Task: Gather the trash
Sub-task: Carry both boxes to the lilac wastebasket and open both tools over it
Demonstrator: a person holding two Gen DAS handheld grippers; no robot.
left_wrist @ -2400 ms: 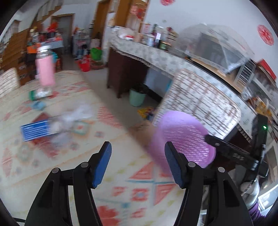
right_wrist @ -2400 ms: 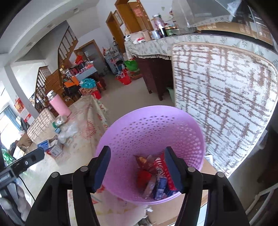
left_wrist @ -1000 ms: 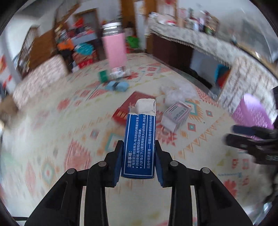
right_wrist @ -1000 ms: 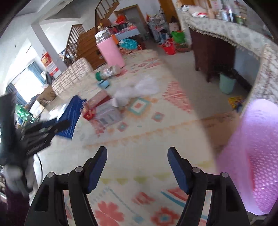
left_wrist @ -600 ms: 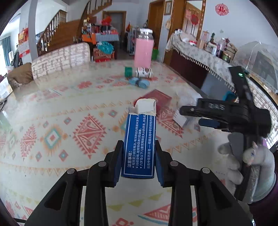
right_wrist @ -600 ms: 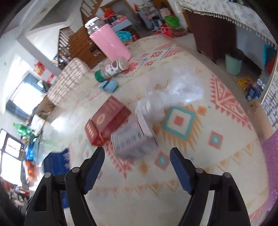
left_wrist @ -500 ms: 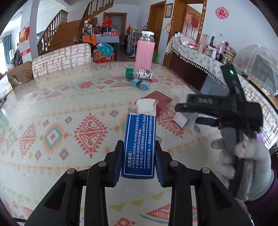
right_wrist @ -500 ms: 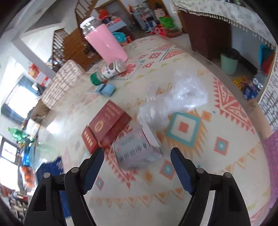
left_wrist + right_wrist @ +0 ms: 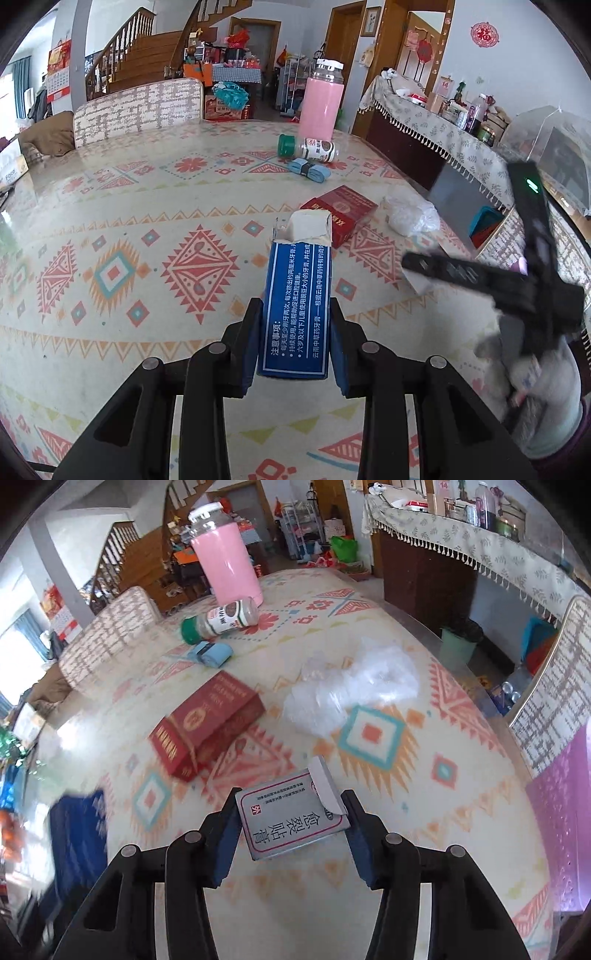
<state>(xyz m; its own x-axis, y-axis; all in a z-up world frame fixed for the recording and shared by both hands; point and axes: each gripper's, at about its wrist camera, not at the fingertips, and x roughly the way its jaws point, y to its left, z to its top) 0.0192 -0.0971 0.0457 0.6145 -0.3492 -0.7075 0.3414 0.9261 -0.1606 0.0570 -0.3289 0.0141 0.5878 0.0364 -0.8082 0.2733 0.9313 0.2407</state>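
A blue toothpaste box (image 9: 299,295) with a torn white top stands upright between the pads of my left gripper (image 9: 294,314), which is shut on it above the patterned tablecloth (image 9: 110,236). My right gripper (image 9: 291,812) is closing on a small grey-white medicine box (image 9: 291,819) with an open flap; both pads touch its sides. The purple mesh basket (image 9: 561,812) shows at the right edge of the right wrist view, beyond the table's edge. In the left wrist view the right gripper's black body (image 9: 480,277) and a gloved hand (image 9: 532,387) sit at the right.
A red box (image 9: 207,720) and a crumpled clear plastic bag (image 9: 347,690) lie just beyond the grey box. Farther back are a light blue roll (image 9: 214,651), a toppled spice bottle (image 9: 221,620) and a tall pink flask (image 9: 225,565). A patterned chair (image 9: 554,686) stands by the basket.
My left gripper, open at first, took the blue box and swung left with it. My right gripper left the basket, came down over the grey box, and its jaws narrowed onto it.
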